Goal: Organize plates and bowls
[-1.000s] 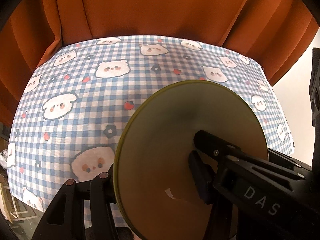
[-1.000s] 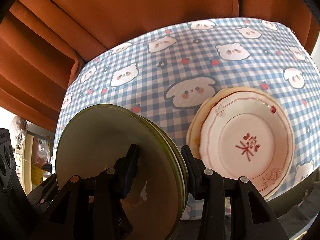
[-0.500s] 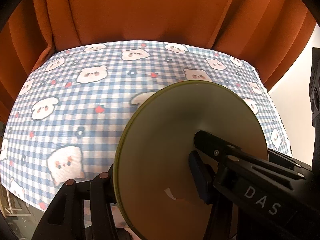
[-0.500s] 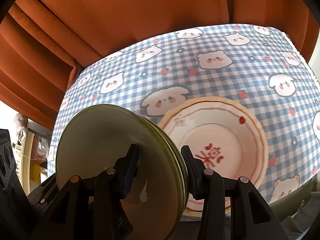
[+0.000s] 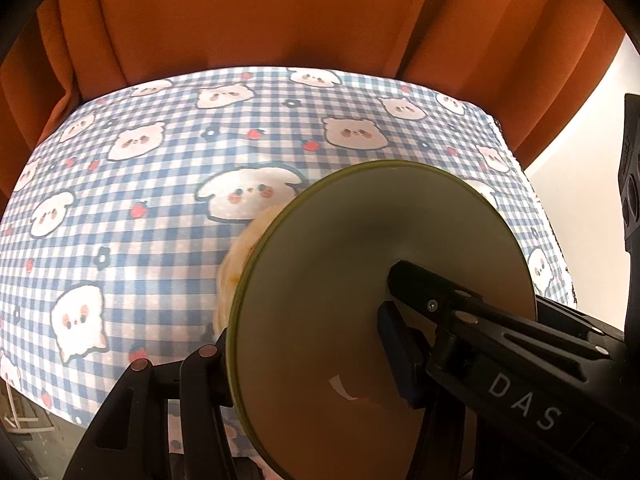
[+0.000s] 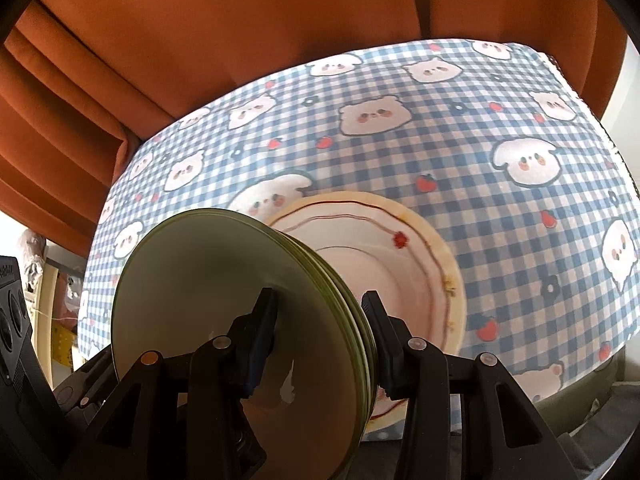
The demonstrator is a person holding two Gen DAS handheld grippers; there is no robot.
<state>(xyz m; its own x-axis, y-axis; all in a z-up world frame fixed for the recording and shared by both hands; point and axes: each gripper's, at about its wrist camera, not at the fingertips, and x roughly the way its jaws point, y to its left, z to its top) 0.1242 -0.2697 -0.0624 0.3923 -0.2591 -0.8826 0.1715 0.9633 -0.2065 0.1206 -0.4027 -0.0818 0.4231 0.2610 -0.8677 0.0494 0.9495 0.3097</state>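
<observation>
Both grippers clamp one stack of olive-green plates held on edge. In the left wrist view the green plates (image 5: 360, 280) fill the lower right, and my left gripper (image 5: 304, 344) is shut on their rim. In the right wrist view the green plates (image 6: 224, 304) stand at lower left, and my right gripper (image 6: 320, 316) is shut on them. A cream plate with red line trim (image 6: 400, 276) lies flat on the table just beyond the stack. A sliver of the cream plate (image 5: 244, 248) shows left of the green stack in the left wrist view.
The table wears a blue-and-white checked cloth with bear faces (image 5: 140, 200), also seen in the right wrist view (image 6: 500, 132). Orange curtains (image 5: 280, 12) hang close behind it. The table's right edge (image 5: 536, 200) drops off beside a pale wall.
The green stack has moved over the table toward the cream plate. The cream plate now sits right behind the stack and has come into the left wrist view. Both grips are unchanged.
</observation>
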